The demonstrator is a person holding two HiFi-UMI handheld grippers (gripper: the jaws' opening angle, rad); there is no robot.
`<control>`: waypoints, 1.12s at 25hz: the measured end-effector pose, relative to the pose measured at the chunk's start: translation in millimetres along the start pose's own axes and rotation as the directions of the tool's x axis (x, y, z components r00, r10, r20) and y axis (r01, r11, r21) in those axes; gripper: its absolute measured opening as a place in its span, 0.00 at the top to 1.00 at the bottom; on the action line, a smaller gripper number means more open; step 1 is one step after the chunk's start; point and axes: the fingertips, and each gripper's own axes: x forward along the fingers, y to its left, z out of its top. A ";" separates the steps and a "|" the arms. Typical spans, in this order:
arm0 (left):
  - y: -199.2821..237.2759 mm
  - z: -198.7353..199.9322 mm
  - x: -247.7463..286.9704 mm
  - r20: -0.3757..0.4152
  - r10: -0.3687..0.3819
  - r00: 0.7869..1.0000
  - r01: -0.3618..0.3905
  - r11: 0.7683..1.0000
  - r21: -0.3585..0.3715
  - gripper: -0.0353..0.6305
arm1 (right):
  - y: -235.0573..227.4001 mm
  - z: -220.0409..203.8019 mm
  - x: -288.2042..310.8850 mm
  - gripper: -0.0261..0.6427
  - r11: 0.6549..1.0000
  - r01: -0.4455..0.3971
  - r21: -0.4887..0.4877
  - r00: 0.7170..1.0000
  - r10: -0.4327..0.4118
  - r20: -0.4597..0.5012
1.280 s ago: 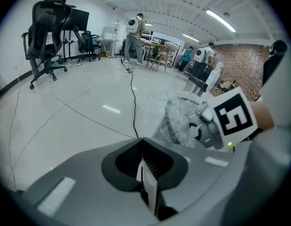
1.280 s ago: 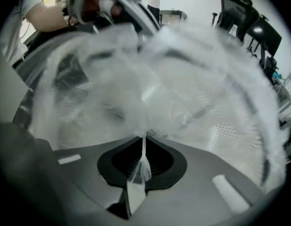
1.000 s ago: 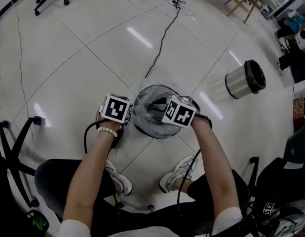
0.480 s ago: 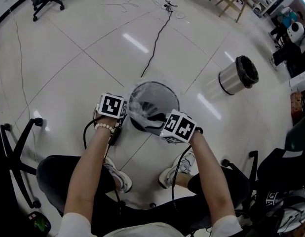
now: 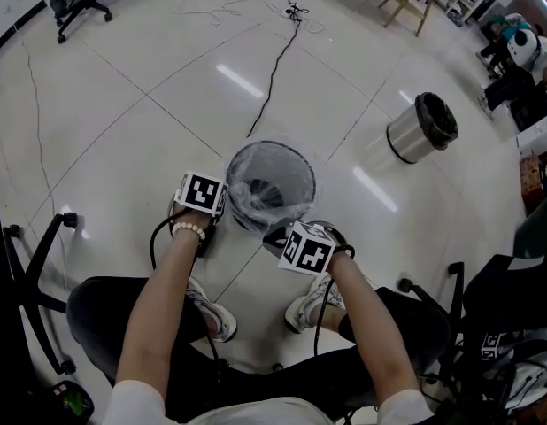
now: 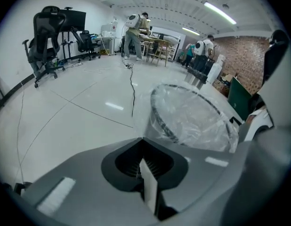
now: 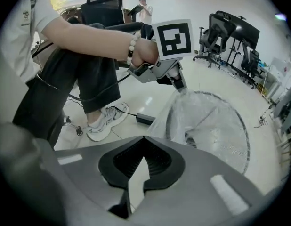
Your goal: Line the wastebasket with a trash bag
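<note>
A black mesh wastebasket (image 5: 291, 165) stands on the floor between my knees, with a clear trash bag (image 5: 260, 204) hanging inside it and folded over its rim. My left gripper (image 5: 226, 204) is at the left rim, shut on the bag's edge; the right gripper view shows its tips (image 7: 181, 87) pinching the film. My right gripper (image 5: 275, 234) is at the near rim, shut, with a pale strip of bag film (image 7: 157, 119) running into its jaws (image 7: 136, 173). In the left gripper view the lined basket (image 6: 190, 119) sits just beyond the shut jaws (image 6: 148, 175).
A steel bin (image 5: 421, 129) with a black liner lies on its side at the right. A black cable (image 5: 272, 69) runs across the white floor beyond the basket. Chair bases (image 5: 30, 264) (image 5: 486, 308) flank my legs. A power adapter (image 7: 145, 118) lies near my shoe.
My right gripper has travelled from the basket's right rim round to its near rim, closer to my body. The left gripper has stayed at the left rim.
</note>
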 end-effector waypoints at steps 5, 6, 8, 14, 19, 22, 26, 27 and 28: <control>-4.7 -22.3 21.1 -0.040 0.004 0.999 -0.002 1.000 0.027 0.93 | -3.8 -27.3 25.3 0.96 0.997 0.049 0.060 0.999 -0.049 0.001; -5.3 -24.1 22.6 -0.040 0.006 0.999 -0.005 1.000 0.027 0.93 | -6.2 -31.8 28.7 0.96 0.994 0.050 0.092 0.998 -0.053 0.024; -5.4 -24.3 22.1 -0.033 0.011 0.999 -0.010 1.000 0.018 0.93 | -8.8 -38.0 28.5 0.96 0.984 0.019 0.177 0.994 -0.038 0.104; -8.6 -29.9 25.6 -0.025 -0.042 0.999 0.040 0.996 -0.078 0.72 | -26.1 -52.8 -42.8 0.77 0.929 -0.063 0.365 0.962 -0.040 0.270; 3.0 -26.1 13.0 0.000 -0.053 0.999 0.052 0.991 -0.122 0.66 | -86.7 -88.3 -96.0 0.71 0.873 0.272 0.404 0.926 -0.352 0.136; 8.3 -22.2 -0.9 0.030 -0.070 0.997 0.073 0.985 -0.156 0.66 | -111.1 -95.2 -82.2 0.71 0.858 0.386 0.337 0.899 -0.433 0.071; -6.0 -21.3 -3.8 0.031 -0.079 0.996 0.083 0.989 -0.125 0.67 | -109.2 -103.4 -56.5 0.79 0.866 0.404 0.295 0.902 -0.431 0.028; -11.2 -21.0 -2.8 0.027 -0.085 0.996 0.087 0.990 -0.107 0.68 | -107.2 -106.4 -53.9 0.93 0.863 0.413 0.292 0.899 -0.437 0.021; -15.3 -21.4 -1.9 0.021 -0.087 0.996 0.089 0.992 -0.090 0.69 | -104.5 -108.8 -50.6 0.96 0.862 0.412 0.296 0.900 -0.436 0.018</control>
